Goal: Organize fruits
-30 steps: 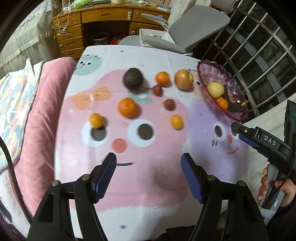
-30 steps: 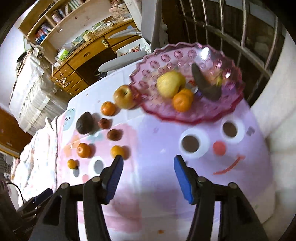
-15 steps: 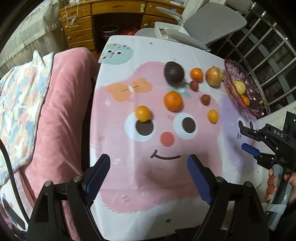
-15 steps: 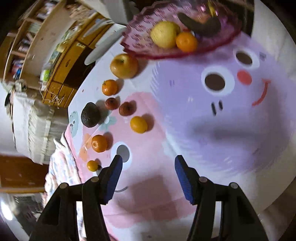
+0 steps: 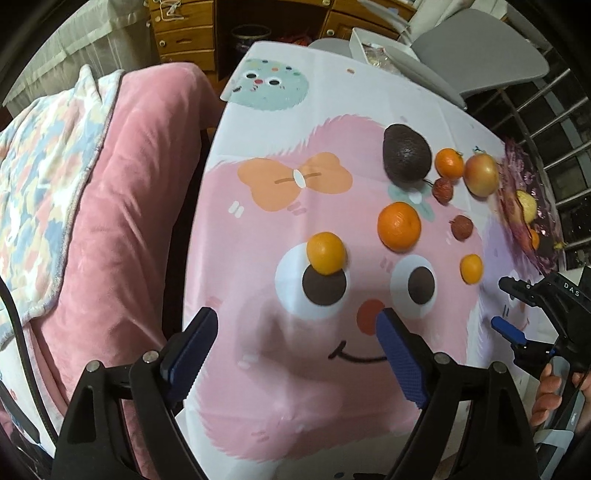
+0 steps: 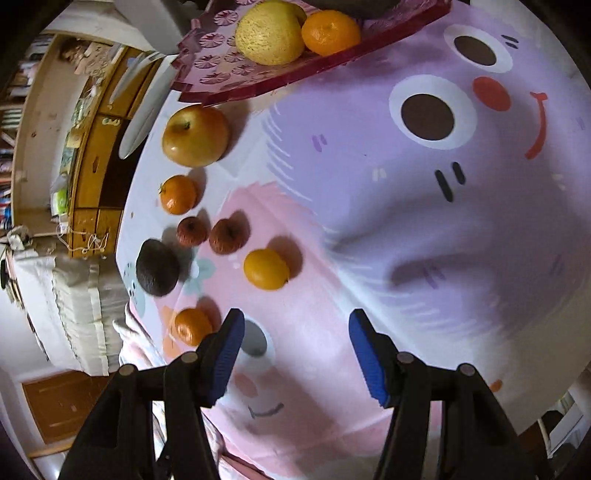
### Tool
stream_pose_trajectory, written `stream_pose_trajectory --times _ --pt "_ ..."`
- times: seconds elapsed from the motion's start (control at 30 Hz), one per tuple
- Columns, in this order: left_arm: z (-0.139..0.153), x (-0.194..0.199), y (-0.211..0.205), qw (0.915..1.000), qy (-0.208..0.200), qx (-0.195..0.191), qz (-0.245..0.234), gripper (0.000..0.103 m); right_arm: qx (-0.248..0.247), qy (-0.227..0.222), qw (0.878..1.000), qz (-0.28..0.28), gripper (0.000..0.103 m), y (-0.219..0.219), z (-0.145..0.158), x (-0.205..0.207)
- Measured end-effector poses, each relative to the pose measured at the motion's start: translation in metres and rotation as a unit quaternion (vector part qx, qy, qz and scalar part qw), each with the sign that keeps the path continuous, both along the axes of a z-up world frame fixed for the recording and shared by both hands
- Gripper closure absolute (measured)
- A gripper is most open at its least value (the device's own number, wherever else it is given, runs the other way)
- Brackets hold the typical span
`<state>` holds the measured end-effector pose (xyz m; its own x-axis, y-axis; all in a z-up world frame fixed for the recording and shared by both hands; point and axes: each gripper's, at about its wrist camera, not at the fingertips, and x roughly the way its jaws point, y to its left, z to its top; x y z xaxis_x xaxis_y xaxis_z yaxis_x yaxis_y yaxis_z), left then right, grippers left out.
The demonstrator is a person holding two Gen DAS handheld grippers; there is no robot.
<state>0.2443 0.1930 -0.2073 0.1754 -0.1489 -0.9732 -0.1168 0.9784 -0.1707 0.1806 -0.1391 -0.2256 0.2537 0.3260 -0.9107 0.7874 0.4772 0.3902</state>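
Loose fruit lies on the cartoon tablecloth (image 5: 280, 387): a dark avocado (image 5: 406, 158), several oranges such as one (image 5: 326, 253) on a printed eye and a bigger one (image 5: 399, 226), two red lychees (image 5: 461, 228), and an apple (image 5: 481, 175). A purple glass plate (image 5: 517, 206) at the right holds a yellow fruit (image 6: 270, 32) and an orange (image 6: 330, 32). My left gripper (image 5: 295, 341) is open and empty, short of the nearest orange. My right gripper (image 6: 295, 343) is open and empty, just short of a small orange (image 6: 266, 268); it also shows in the left wrist view (image 5: 506, 308).
A pink cushioned seat (image 5: 122, 206) with a patterned blanket (image 5: 37, 177) borders the table's left edge. A wooden desk (image 5: 184, 33) and a grey chair (image 5: 476, 55) stand beyond the far edge. Metal railing (image 5: 546, 122) runs along the right.
Both grippers have swung left and moved closer to the table. The fruit now looks larger in both views. No fruit has moved, and both grippers stay open.
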Motion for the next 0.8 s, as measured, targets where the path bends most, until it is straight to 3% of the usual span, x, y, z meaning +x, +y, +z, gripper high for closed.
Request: stream_pose_trajectory --times 0.27,0.43,0.8 --pt "-0.029 0.029 -0.007 0.9998 0.013 0.001 0.017 0.017 -0.002 0.007 0.999 0.044 0.044 0.004 -0.019 0.036" --pt "-0.043 0.041 -0.009 0.9997 0.018 0.008 0.018 0.026 -0.015 0.018 0.996 0.082 0.044 0.014 -0.024 0.052" --pt "-0.058 0.056 -0.009 0.9992 0.029 -0.009 0.025 0.056 -0.076 0.052 0.982 0.164 0.066 0.027 -0.026 0.082"
